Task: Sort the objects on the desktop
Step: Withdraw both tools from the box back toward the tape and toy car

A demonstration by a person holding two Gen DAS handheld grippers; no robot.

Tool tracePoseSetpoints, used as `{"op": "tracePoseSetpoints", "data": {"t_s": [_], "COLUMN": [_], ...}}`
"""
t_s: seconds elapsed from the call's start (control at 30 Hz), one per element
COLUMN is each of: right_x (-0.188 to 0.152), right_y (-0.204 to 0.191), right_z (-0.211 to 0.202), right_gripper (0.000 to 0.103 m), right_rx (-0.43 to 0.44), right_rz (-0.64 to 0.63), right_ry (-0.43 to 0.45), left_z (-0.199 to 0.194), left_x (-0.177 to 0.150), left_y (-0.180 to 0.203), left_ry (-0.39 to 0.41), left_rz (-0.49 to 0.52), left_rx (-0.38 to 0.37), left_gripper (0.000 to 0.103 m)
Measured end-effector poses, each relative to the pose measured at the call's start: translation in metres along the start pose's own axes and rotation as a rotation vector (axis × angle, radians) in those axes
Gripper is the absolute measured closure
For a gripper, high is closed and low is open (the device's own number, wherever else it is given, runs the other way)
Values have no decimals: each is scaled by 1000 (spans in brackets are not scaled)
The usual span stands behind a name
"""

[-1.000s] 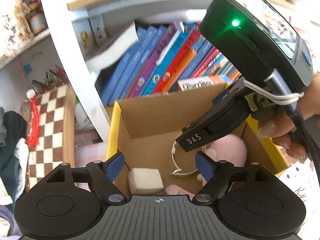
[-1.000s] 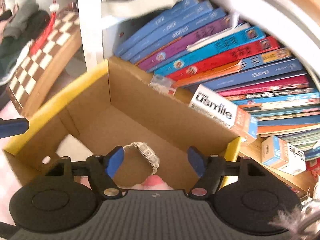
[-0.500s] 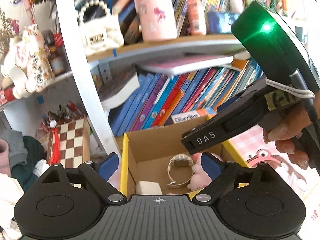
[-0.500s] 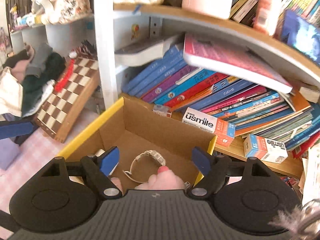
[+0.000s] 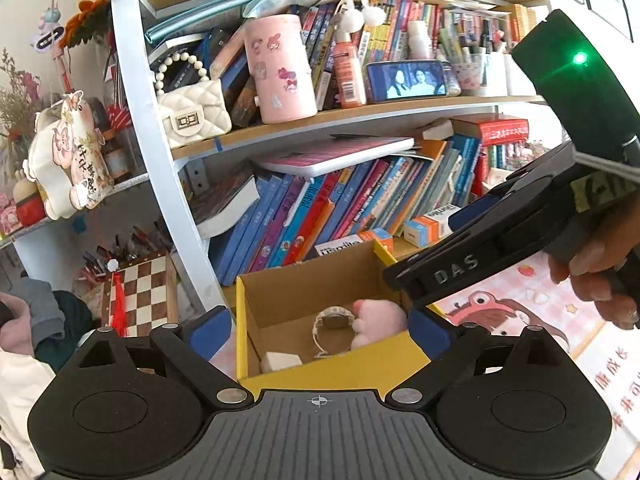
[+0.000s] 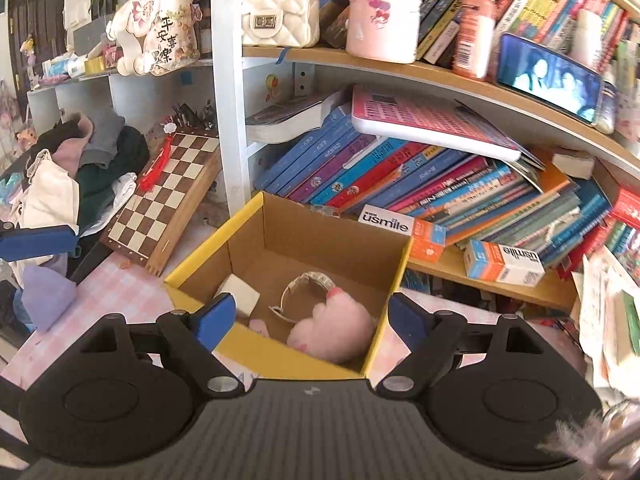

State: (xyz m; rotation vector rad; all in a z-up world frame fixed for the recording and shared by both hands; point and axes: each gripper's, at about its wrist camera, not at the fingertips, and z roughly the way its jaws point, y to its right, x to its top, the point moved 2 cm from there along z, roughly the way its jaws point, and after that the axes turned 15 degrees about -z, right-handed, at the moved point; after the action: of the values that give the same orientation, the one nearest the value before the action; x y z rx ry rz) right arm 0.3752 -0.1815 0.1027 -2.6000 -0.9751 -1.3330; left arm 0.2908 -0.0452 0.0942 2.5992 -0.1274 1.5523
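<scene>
Both grippers' blue-tipped fingers are spread wide and empty, the left gripper (image 5: 320, 330) and right gripper (image 6: 308, 312) poised above the yellow-rimmed cardboard box (image 6: 208, 248). Inside the box lie a silver metal-band wristwatch (image 6: 306, 286), a pink plush toy (image 6: 340, 330) touching it, and a white foam block (image 6: 240, 294) nearby.

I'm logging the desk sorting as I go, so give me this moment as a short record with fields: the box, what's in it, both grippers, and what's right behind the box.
box: open cardboard box with yellow outer sides, standing on the pink checked desk mat
contents: wristwatch, pink plush toy, white block
left gripper: open, empty, in front of the box
right gripper: open, empty, above the box's near edge
behind box: leaning books, usmile carton
left of box: chessboard
</scene>
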Motion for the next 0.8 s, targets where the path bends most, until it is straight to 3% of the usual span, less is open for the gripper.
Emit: {"op": "tracePoseSetpoints", "data": {"t_s": [0.5,0.8], "right_x": [-67,-104], "right_y": [-41,-69], "right_z": [-47,-54], "right_gripper": [18,15], "right_rx": [-3,-47], "right_rz": [50,63], "right_ry": [-65,-79], "left_z": [-43,-56], "left_x": [-67,-94], "left_y": [-11,-33], "left_ry": [-91,-111], "left_rz": [-43,-93], "left_rx": [-32,24], "left_gripper": [6,6]}}
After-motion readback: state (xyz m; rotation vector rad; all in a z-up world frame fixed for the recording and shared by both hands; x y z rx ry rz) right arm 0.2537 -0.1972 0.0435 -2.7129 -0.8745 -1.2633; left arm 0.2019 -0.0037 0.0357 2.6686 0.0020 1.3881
